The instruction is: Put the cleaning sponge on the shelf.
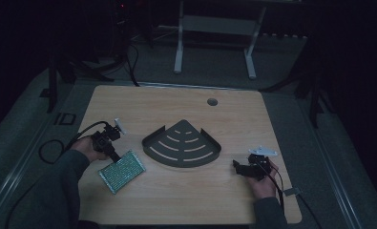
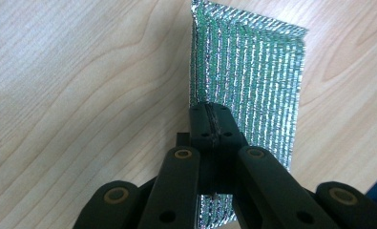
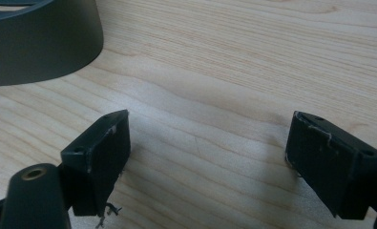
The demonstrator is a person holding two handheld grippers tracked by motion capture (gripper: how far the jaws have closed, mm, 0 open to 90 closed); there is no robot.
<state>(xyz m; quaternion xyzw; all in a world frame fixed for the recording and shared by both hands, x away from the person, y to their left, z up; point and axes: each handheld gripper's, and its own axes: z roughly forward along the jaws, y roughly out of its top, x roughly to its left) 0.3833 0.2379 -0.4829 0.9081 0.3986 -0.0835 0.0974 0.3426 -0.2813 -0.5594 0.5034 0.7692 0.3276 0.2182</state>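
Note:
A shiny green scouring pad [image 1: 123,171] lies flat on the wooden table, at its front left. My left gripper [image 1: 115,156] is shut, its tips over the pad's near-left edge. In the left gripper view the closed jaws [image 2: 210,114] cover the lower part of the pad [image 2: 253,71], and nothing shows between them. A dark grey quarter-round corner shelf [image 1: 150,141] with curved slots sits at the table's middle. My right gripper [image 1: 237,167] rests at the front right, open, pointing towards the shelf. In the right gripper view its jaws [image 3: 210,143] stand wide apart over bare wood, the shelf wall [image 3: 38,43] at the upper left.
The table [image 1: 224,200] has a round cable hole [image 1: 212,101] near its far edge. Cables trail from both grippers off the left and right sides. A white frame [image 1: 214,28] stands on the floor beyond the table.

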